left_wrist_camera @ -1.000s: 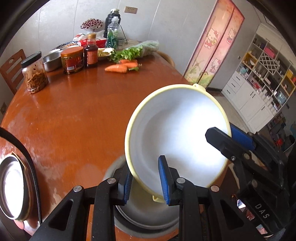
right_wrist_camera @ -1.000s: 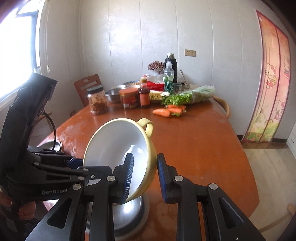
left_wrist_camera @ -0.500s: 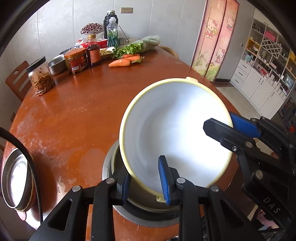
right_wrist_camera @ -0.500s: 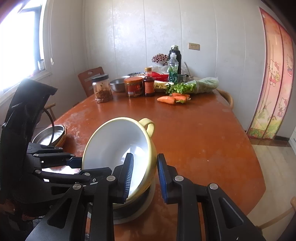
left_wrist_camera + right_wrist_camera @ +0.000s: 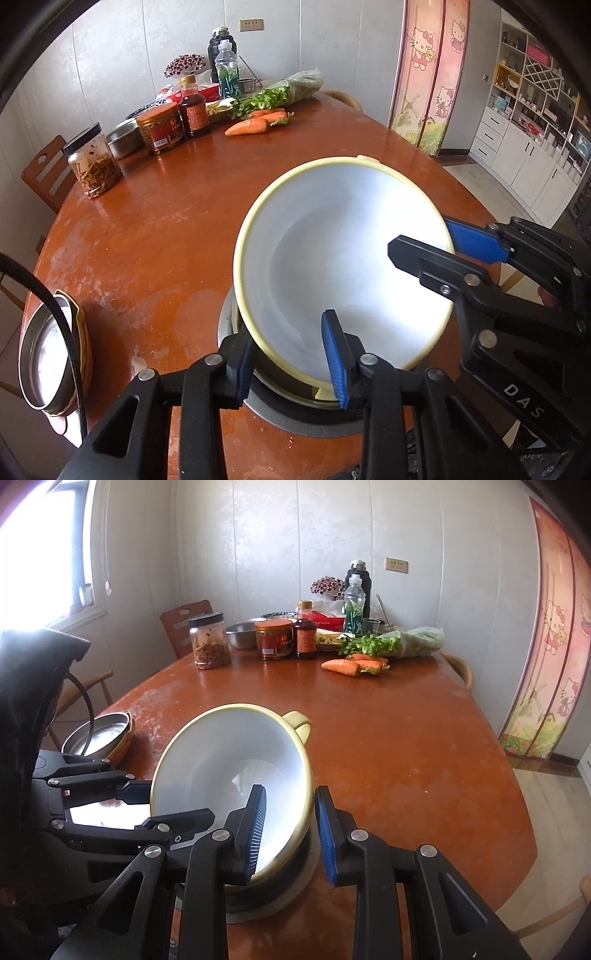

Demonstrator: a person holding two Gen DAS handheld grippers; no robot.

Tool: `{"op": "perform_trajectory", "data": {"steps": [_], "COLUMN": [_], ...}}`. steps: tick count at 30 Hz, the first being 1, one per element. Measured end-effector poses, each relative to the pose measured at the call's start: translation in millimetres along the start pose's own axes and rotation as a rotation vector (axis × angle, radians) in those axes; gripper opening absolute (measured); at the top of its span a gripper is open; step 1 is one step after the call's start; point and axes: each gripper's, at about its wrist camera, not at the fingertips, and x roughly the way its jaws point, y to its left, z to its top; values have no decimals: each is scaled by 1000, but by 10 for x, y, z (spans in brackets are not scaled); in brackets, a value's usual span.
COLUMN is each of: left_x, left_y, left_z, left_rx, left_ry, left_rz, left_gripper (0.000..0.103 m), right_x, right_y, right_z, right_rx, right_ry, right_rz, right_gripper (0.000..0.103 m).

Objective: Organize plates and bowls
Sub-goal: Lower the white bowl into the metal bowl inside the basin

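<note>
Yellow bowl point(image 5: 343, 266) lowered into steel bowl point(image 5: 295, 410); both tools loosening (seemingly).

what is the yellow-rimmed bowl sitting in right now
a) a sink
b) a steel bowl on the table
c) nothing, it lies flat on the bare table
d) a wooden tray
b: the yellow-rimmed bowl leans tilted inside a steel bowl on the table, its rim between the fingers of both grippers.

Yellow bowl point(image 5: 236, 771) tilted in steel bowl point(image 5: 280, 893), right gripper point(image 5: 290, 834) astride rim.
</note>
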Motion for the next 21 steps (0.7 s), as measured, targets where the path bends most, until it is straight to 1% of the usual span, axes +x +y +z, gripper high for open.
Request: {"op": "perform_trajectory", "data": {"steps": [6,11,15,19,21], "left_x": [-38,-60,-88,-147,-163], "left_y": [34,71,128,161,187], "left_z": [-21,-41,-57,-72,-74], "left_rx": [-16,-26,-45,-58,-67], "left_ry": [-2,-10,-12,-24,-25], "left_rz": [-28,-27,-56,-73,-68], "left_gripper": [38,41,41,46,49], "right_x": [12,30,32,57,64], "right_y": [27,23,24,29,26], "right_z": [11,-12,-14,-29,-33], "right_rx": [-2,9,15,16,21], "right_ry": [-2,8,6,17,20], "right_rz": [6,20,24,23,24], "right_gripper": [32,35,36,36,38]}}
